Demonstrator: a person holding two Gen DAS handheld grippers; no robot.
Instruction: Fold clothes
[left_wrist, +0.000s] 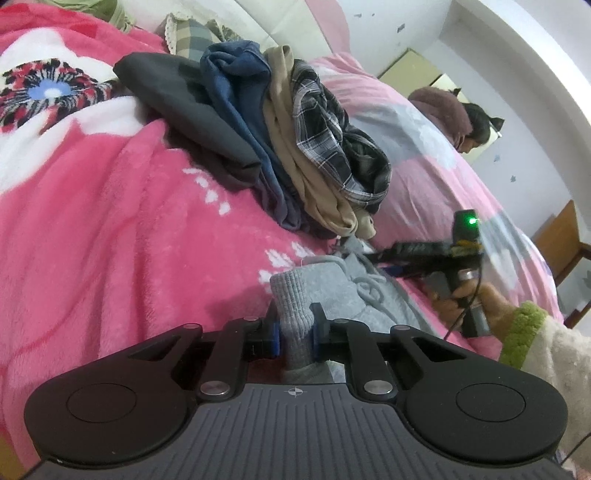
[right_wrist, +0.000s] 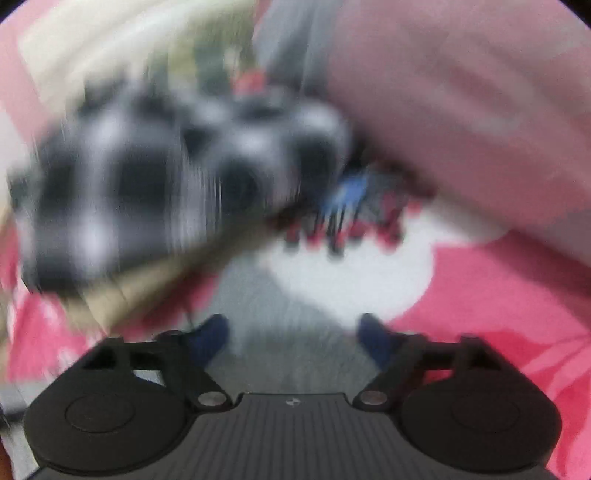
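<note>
Clamped in my left gripper (left_wrist: 295, 334) is the ribbed cuff of a grey knit garment (left_wrist: 343, 291), pinched between the blue pads at six o'clock of the left wrist view. That garment lies low on the pink fleece blanket (left_wrist: 110, 221), its drawstring curling just beyond my grip toward four o'clock. Up at twelve o'clock sits the pile of unfolded clothes (left_wrist: 266, 140): a dark grey piece, a blue one, a tan one and a plaid shirt, heaped together and well apart from what I hold.

Further right, at about three o'clock, my right gripper (left_wrist: 391, 256) reaches toward the far side of the grey fabric, with my sleeve showing behind it. In its own blurred view its jaws stand wide apart with grey cloth lying between and beneath them; nothing is pinched yet.

To do this well, I judge I should lower the right gripper (right_wrist: 295, 332) until both pads straddle a single edge of the grey fabric, close firmly, then keep the left grip steady so the cloth can be drawn taut and flat. Catching the drawstring alone or bunching the blanket would likely spoil the fold.
</note>
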